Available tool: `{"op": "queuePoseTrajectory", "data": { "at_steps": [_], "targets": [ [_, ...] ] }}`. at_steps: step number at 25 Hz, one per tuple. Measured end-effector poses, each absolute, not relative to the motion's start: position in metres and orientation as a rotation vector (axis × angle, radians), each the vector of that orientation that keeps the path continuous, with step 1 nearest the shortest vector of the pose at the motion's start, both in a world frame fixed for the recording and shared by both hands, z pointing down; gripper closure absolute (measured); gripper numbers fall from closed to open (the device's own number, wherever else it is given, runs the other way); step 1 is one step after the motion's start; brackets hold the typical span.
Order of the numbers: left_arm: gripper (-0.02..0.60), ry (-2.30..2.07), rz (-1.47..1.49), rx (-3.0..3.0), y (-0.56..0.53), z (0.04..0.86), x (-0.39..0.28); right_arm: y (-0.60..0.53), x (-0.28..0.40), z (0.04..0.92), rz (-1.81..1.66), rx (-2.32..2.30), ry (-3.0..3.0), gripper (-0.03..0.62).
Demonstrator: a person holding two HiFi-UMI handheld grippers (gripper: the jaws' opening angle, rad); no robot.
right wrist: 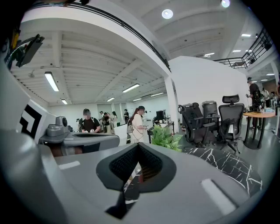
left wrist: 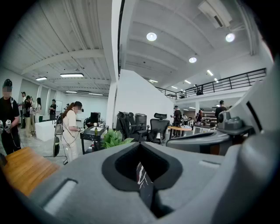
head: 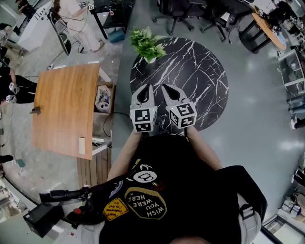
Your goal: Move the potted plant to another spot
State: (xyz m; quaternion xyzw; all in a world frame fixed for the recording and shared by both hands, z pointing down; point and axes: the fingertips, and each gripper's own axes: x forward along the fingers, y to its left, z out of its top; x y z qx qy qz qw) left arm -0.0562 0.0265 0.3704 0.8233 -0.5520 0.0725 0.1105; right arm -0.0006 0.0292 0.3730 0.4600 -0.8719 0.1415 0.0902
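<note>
The potted plant (head: 147, 43), green leaves in a small white pot, stands at the far left edge of the round black marble table (head: 202, 78). My two grippers hover side by side over the table's near edge, well short of the plant. The left gripper (head: 150, 87) is shut with nothing in it, and so is the right gripper (head: 164, 87). In the left gripper view the plant (left wrist: 113, 138) shows just above the closed left gripper (left wrist: 140, 145). In the right gripper view the plant (right wrist: 165, 136) stands ahead and slightly right of the right gripper (right wrist: 138, 145), on the marble table (right wrist: 229, 164).
A wooden table (head: 66, 107) stands to the left, with an open box of items (head: 103, 98) between it and the marble table. Black office chairs (head: 177, 10) crowd the back. A person (left wrist: 70, 129) stands at a black desk behind the plant; more people stand further left.
</note>
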Motion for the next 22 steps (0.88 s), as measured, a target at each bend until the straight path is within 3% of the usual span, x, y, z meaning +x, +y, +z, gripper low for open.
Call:
{"op": "queuePoseTrajectory", "data": {
  "at_steps": [22],
  "targets": [
    [0.577, -1.583, 0.250, 2.393, 0.022, 0.399, -0.072, 0.027, -0.003, 0.406, 0.477, 1.392, -2.536, 0.592]
  ]
}}
